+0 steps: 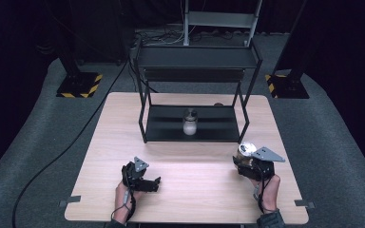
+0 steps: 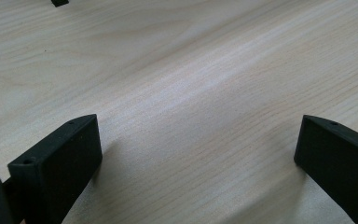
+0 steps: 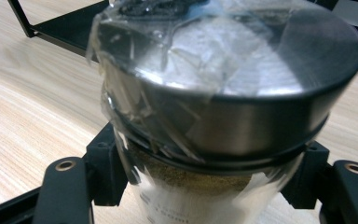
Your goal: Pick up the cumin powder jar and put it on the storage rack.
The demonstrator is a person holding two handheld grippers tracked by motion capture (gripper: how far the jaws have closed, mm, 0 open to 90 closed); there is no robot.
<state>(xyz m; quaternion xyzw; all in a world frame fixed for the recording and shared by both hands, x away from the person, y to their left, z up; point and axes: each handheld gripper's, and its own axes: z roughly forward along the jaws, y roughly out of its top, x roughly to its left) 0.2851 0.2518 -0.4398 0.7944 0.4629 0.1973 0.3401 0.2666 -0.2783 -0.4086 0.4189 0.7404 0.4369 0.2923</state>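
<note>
My right gripper (image 1: 245, 159) is shut on a clear spice jar (image 1: 245, 150) at the table's right front. In the right gripper view its jaws clamp the glass body of the jar (image 3: 233, 93) just under a silver lid covered with crinkled clear film. The jar holds brownish powder. My right gripper (image 3: 207, 175) holds it upright. A second jar (image 1: 190, 123), with a white filling, stands on the lower shelf of a black metal rack (image 1: 166, 126). My left gripper (image 1: 156, 182) rests low over the table at the left front. Its jaws stand wide open with only bare wood between them (image 2: 196, 140).
The rack's upper shelf (image 1: 195, 57) stands over the lower one at the back of the light wooden table (image 1: 195, 190). A small brown thing (image 1: 217, 104) lies behind the rack. Grey carpet, a black cable (image 1: 66, 152) and hazard-striped stand bases (image 1: 78, 85) surround the table.
</note>
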